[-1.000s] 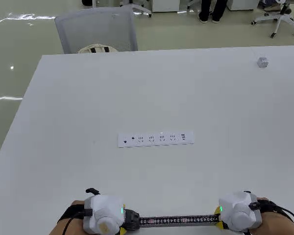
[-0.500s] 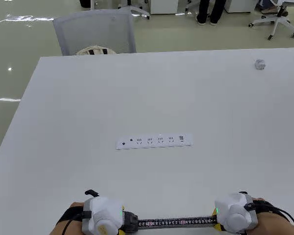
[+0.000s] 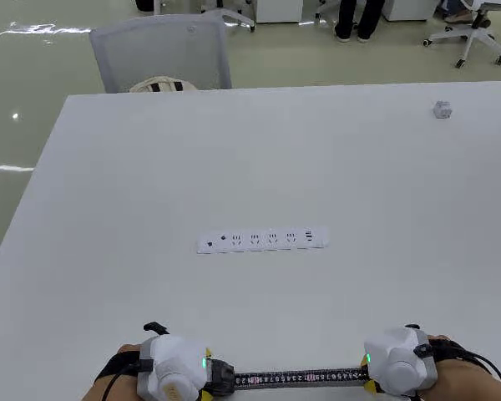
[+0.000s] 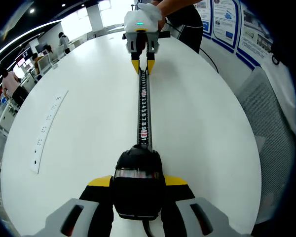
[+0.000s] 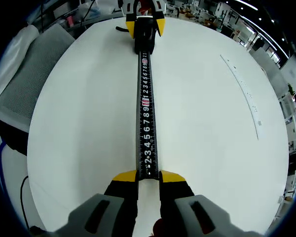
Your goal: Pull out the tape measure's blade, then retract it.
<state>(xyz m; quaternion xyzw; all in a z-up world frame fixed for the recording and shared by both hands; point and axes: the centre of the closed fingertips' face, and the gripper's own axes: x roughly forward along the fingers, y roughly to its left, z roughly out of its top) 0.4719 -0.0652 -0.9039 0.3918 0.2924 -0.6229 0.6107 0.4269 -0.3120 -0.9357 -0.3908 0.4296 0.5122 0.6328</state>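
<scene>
The right claw (image 5: 148,178) edged inward, pinching one blade (image 5: 146,98); left claw (image 4: 138,180) clamps one case (image 4: 138,190).

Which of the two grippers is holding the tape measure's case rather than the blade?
The left gripper: its fingers clamp the black case, while the right gripper pinches the free end of the drawn-out blade.

White power strip (image 3: 262,240) lies mid-frame on the white table (image 3: 150,184); grey mesh chair (image 3: 160,52) upper left; small grey object (image 3: 442,109) upper right.
</scene>
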